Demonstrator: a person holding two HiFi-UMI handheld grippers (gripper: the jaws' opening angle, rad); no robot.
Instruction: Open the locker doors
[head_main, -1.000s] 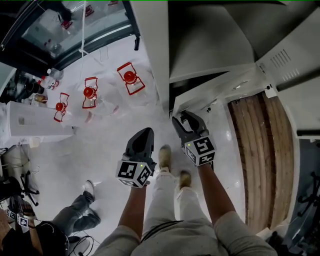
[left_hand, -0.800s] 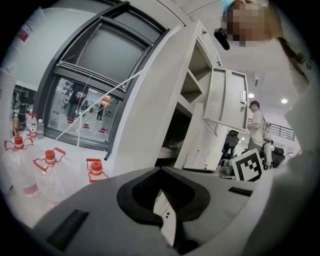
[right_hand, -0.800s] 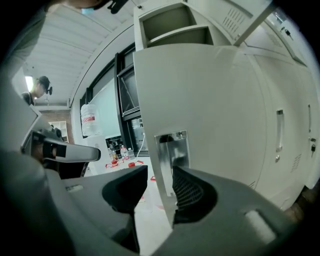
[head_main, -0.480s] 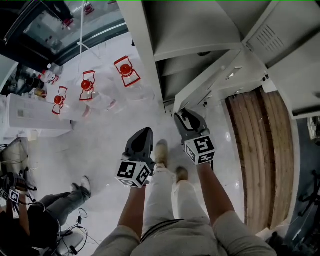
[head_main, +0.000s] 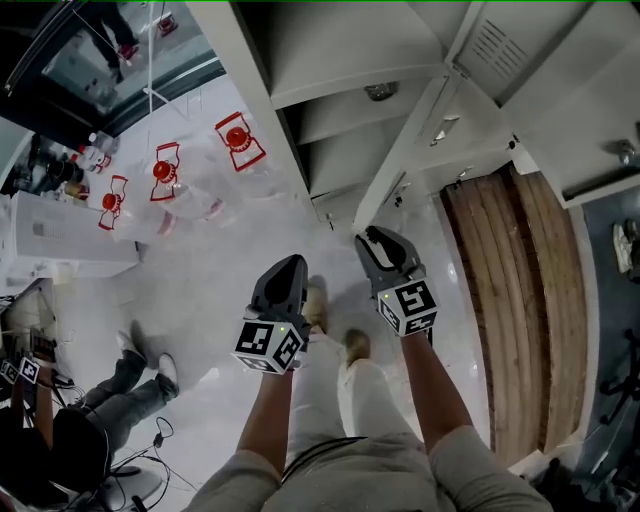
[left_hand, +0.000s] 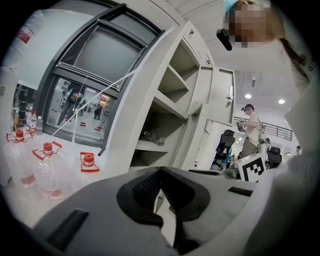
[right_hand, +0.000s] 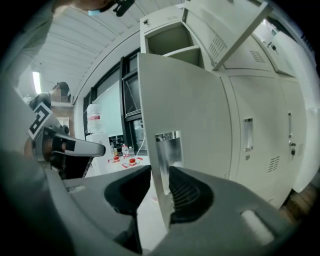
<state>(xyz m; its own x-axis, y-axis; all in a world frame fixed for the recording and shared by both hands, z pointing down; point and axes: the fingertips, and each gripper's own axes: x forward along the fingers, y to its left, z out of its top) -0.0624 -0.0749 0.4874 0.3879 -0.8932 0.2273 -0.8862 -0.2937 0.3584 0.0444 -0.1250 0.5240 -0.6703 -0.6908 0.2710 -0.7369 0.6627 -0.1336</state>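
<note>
At the free edge of the swung-out pale grey metal locker door (right_hand: 192, 100), the right gripper (right_hand: 160, 171) straddles it below the chrome handle plate (right_hand: 169, 150). Its jaws have just been closing but are not yet clamped. The left gripper (left_hand: 161, 172), alongside, is pressed together and empty.

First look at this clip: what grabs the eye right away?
The right gripper stands out first. The edge of a white locker door sits between its jaws, which have just been closing, right by the shiny handle plate. Left of the open lockers, red-capped water bottles stand on the pale floor.
</note>
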